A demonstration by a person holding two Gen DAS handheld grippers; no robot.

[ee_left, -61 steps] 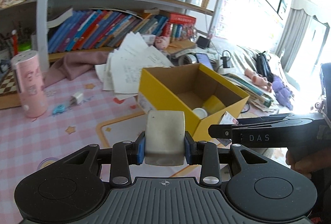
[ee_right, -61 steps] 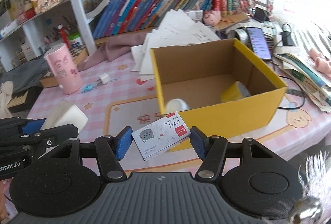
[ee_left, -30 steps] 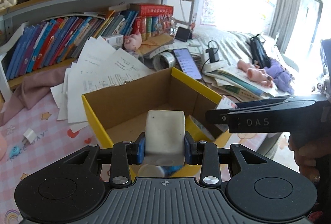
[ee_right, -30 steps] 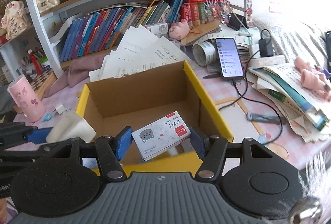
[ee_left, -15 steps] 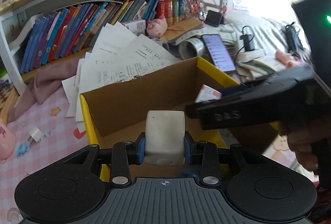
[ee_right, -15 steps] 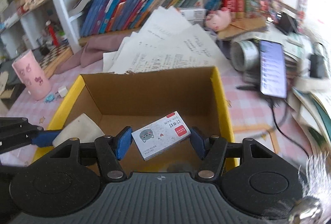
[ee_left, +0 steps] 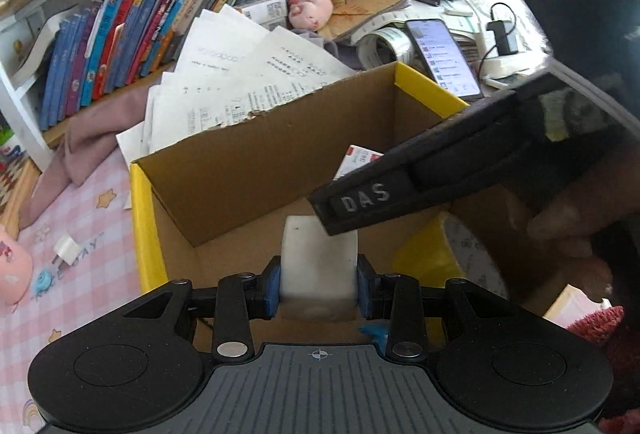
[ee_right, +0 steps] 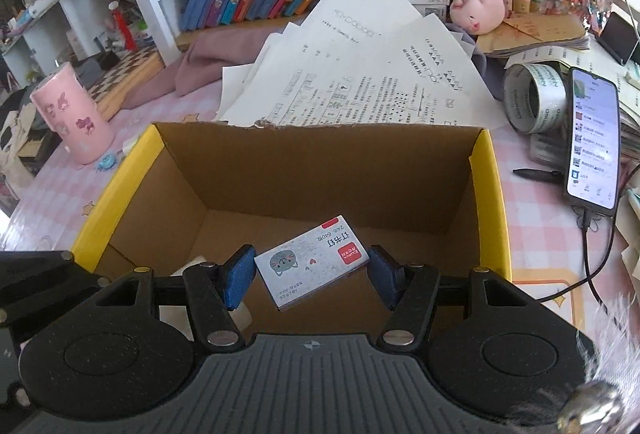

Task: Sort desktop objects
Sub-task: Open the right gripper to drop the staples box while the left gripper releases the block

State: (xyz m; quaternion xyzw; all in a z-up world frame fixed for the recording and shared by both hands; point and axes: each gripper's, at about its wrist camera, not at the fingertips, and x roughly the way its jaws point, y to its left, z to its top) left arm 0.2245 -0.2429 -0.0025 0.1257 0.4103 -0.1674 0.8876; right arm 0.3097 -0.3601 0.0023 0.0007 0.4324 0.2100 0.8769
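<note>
Both tools hang over the open box (ee_right: 490,193) on the tabletop: left tool (ee_left: 318,284) clamps a white block (ee_left: 318,266), right tool (ee_right: 312,272) grips a staple pack (ee_right: 312,266) inside the box mouth

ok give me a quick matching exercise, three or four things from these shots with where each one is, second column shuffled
Things:
1. white block
2. staple box
3. yellow tape roll
4. phone

Places:
A. lying in the cardboard box, near its right wall
B. on the desk, right of the box
C. between the left gripper fingers
D. between the right gripper fingers

Pairs: 1-C, 2-D, 3-A, 4-B
</note>
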